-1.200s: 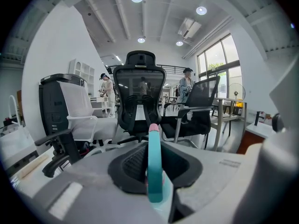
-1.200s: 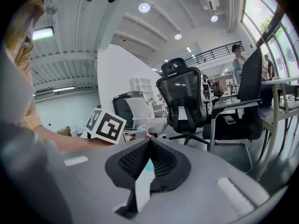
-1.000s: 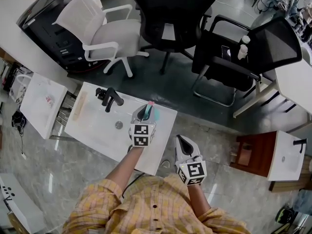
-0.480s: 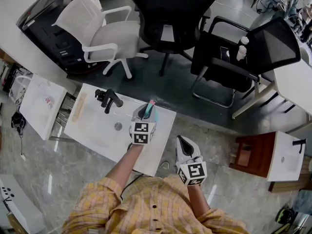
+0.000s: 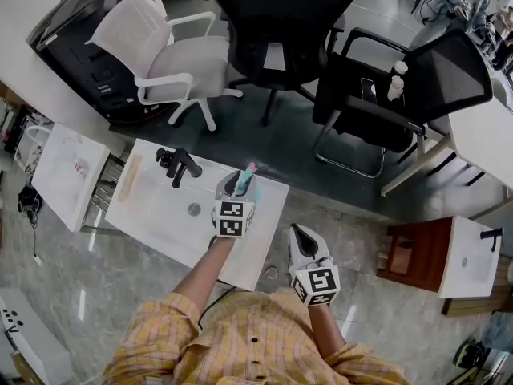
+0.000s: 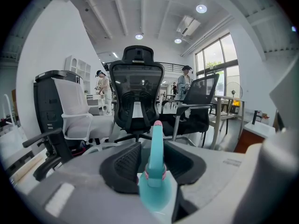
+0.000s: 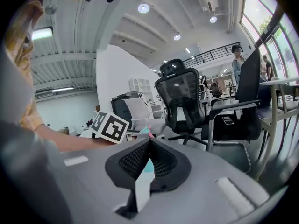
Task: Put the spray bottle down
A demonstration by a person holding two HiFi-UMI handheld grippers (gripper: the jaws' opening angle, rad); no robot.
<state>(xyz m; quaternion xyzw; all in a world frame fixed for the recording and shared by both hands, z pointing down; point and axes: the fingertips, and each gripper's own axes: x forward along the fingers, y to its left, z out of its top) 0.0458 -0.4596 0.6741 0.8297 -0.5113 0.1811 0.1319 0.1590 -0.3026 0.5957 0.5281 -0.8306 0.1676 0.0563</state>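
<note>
Though closest to the body, does no work: right gripper (image 5: pixel 303 237), pads pressed together on nothing, hanging short of the table (image 5: pixel 152 207) edge.

Just beyond it and to its left, left gripper (image 5: pixel 237 184), jaws opening, black pads standing clear on either side of the teal spray bottle (image 5: pixel 249 178) between them. Sits dead ahead of that gripper, inside the gap. Runs lengthwise away along the jaws, plump teal body at the near end, narrow neck and pink tip at the far end. Judged to be resting on the table's far right corner, though the meeting of base and tabletop hides behind the gripper. Calls, most likely, for a straight pull back toward the body, so that neither pad clips the slim neck and topples it. Left hand plainly the nearer of the two.

Farther left on the glossy white top, well apart from the bottle: black tap (image 5: pixel 178 164) and small round drain (image 5: pixel 195 208).

Past the table, dark grey floor, then a white mesh chair (image 5: pixel 160 46) and a black office chair (image 5: pixel 280 22). Farthest off, tall windows and standing people.
</note>
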